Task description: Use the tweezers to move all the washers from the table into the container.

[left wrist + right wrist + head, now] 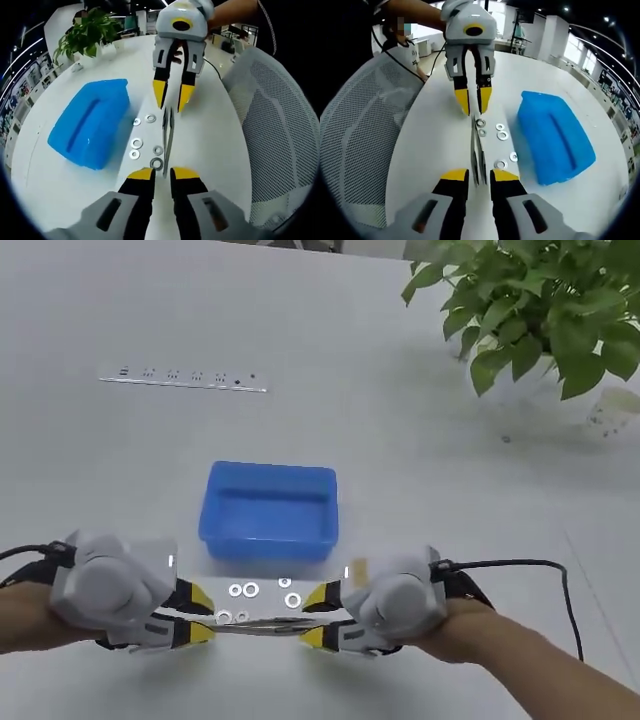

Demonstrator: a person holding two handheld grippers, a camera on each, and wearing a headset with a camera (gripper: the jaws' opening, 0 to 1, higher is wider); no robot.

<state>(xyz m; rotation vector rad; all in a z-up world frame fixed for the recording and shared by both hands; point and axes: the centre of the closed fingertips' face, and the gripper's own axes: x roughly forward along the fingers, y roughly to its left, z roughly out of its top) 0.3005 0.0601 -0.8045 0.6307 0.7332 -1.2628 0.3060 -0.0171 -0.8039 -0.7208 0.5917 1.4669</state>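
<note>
Tweezers (262, 623) lie flat on the white counter (400, 440). They are thin and silver. Their long side runs from the left hand-held gripper (208, 615) to the right hand-held gripper (307, 618). Both grippers' jaws are a little apart around the tweezers' ends, not squeezing. Six small washers (251, 589) sit beside the tweezers, near the blue container (265, 540).

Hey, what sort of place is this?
Probably an open-plan office or lab: a large white table with a built-in silver socket strip, a white mesh office chair, and a leafy green potted plant.
</note>
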